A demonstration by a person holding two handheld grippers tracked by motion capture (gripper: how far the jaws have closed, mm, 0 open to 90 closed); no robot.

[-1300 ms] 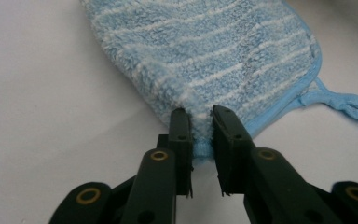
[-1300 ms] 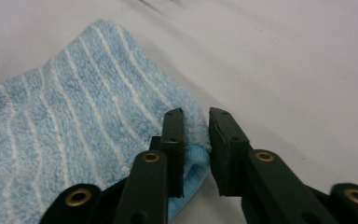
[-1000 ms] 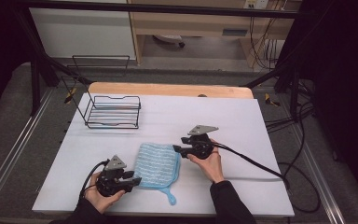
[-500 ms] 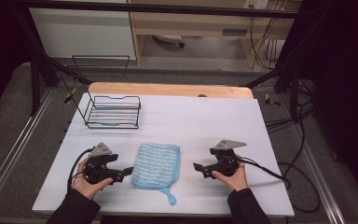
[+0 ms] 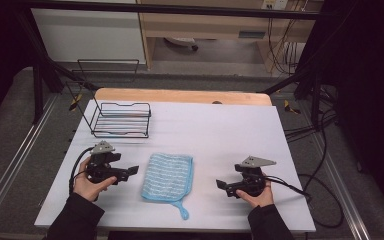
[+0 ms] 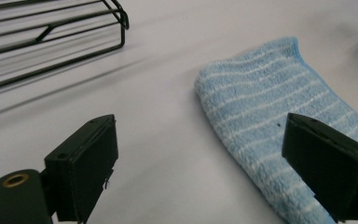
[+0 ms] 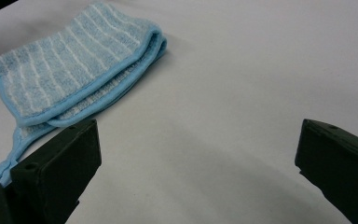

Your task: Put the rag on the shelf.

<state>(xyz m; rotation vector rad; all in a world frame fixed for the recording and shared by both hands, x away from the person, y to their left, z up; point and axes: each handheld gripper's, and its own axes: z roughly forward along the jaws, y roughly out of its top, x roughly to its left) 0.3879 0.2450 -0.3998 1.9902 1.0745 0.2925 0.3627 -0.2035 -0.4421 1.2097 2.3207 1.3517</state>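
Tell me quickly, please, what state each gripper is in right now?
Left gripper: open, holding nothing, beside the folded blue cloth.
Right gripper: open, holding nothing, apart from the cloth.

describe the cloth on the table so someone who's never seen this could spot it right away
On the white table, look at the near edge, between the two hand-held grippers. The cloth lies flat there, folded over, in front of the black wire rack. It is the only soft thing: light blue terry with thin white stripes and a small loop trailing from one corner.
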